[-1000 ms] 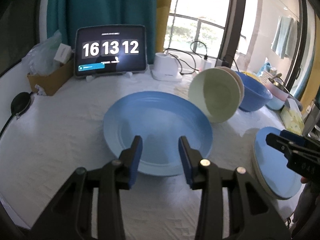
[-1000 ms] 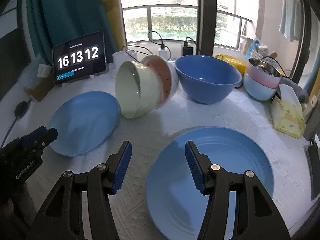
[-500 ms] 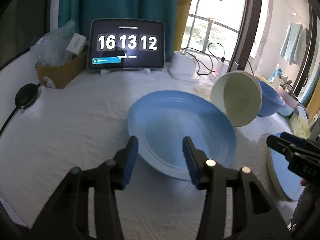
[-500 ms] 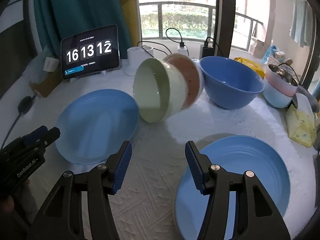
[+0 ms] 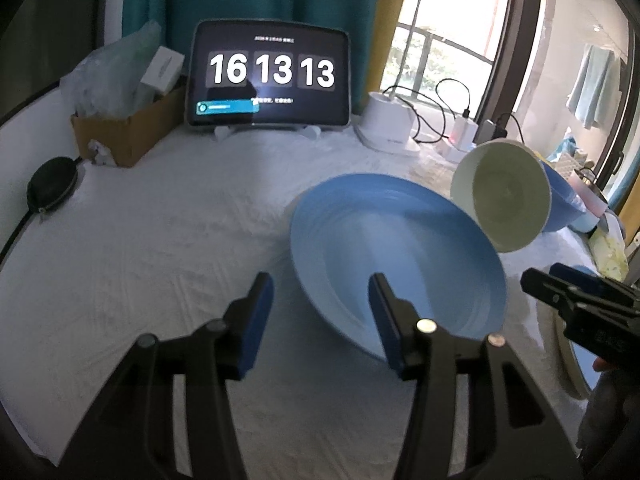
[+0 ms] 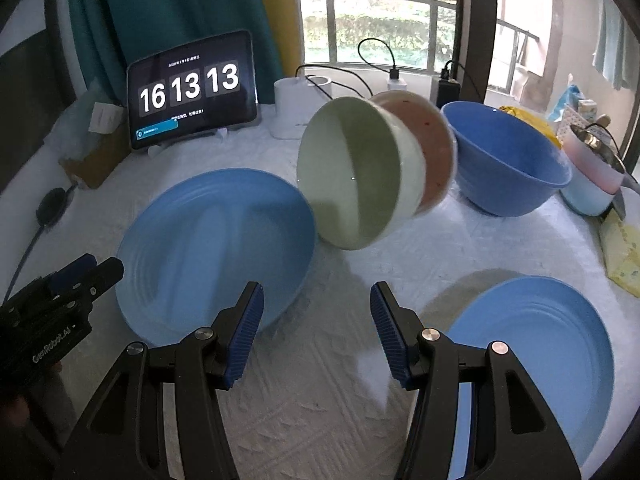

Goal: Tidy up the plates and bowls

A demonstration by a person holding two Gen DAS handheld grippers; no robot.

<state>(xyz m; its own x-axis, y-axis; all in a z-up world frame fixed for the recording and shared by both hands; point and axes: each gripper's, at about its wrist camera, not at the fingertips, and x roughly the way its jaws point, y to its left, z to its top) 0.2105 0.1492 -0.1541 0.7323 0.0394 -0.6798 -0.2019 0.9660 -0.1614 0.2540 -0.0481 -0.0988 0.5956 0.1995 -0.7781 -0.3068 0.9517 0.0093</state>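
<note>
A blue plate [image 5: 396,256] lies on the white cloth, also in the right wrist view [image 6: 216,248]. A green bowl [image 6: 356,184] nested in a pink bowl [image 6: 430,152] lies tipped on its side against it. A second blue plate [image 6: 532,360] lies at the right, on a cream plate. My left gripper [image 5: 320,312] is open and empty, its right finger over the first plate's near rim. My right gripper [image 6: 316,328] is open and empty above bare cloth between the two plates.
A large blue bowl [image 6: 508,160] and stacked pink and pale blue bowls [image 6: 592,184] stand at the back right. A tablet clock [image 5: 268,76], a cardboard box [image 5: 124,128], a white lamp base [image 5: 388,124] with cables, and a yellow cloth [image 6: 622,256] ring the table.
Both grippers have swung to the left: the first plate has slid right in the left view, and the right gripper has left the second plate for the cloth between plates.
</note>
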